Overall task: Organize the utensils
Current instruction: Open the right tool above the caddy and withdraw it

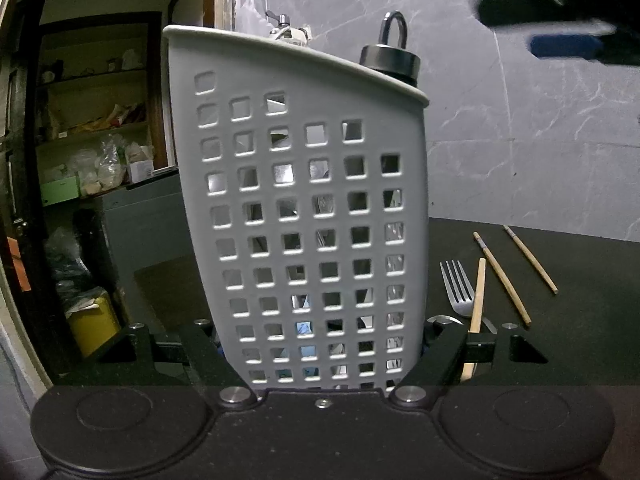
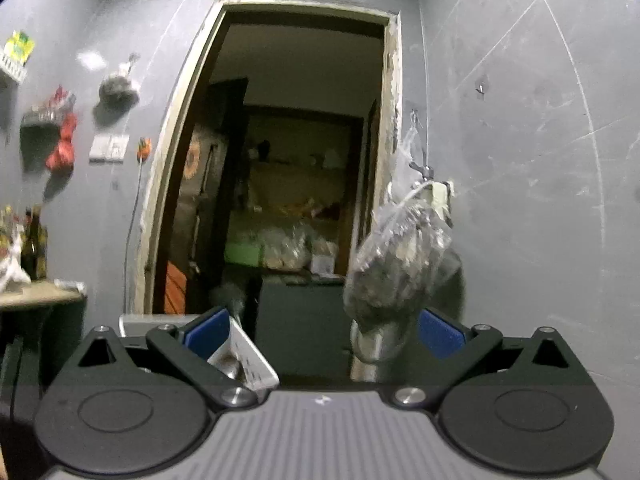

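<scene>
My left gripper [image 1: 320,340] is shut on a tall white perforated utensil holder [image 1: 304,208], which stands upright between its fingers at the left end of the dark table [image 1: 580,320]. Metal utensils glint through the holder's holes. To its right lie a steel fork [image 1: 458,288] and three wooden chopsticks [image 1: 502,276], one of them resting across the fork. My right gripper [image 2: 324,334] is open and holds nothing; it hovers above the holder's rim [image 2: 244,356]. It shows blurred as the right gripper [image 1: 560,28] at the top right of the left wrist view.
A bottle with a black ring cap [image 1: 390,58] stands right behind the holder. A filled plastic bag [image 2: 400,264] hangs on the grey tiled wall. A doorway [image 2: 300,160] opens onto cluttered shelves. A yellow bin [image 1: 94,324] sits on the floor at the left.
</scene>
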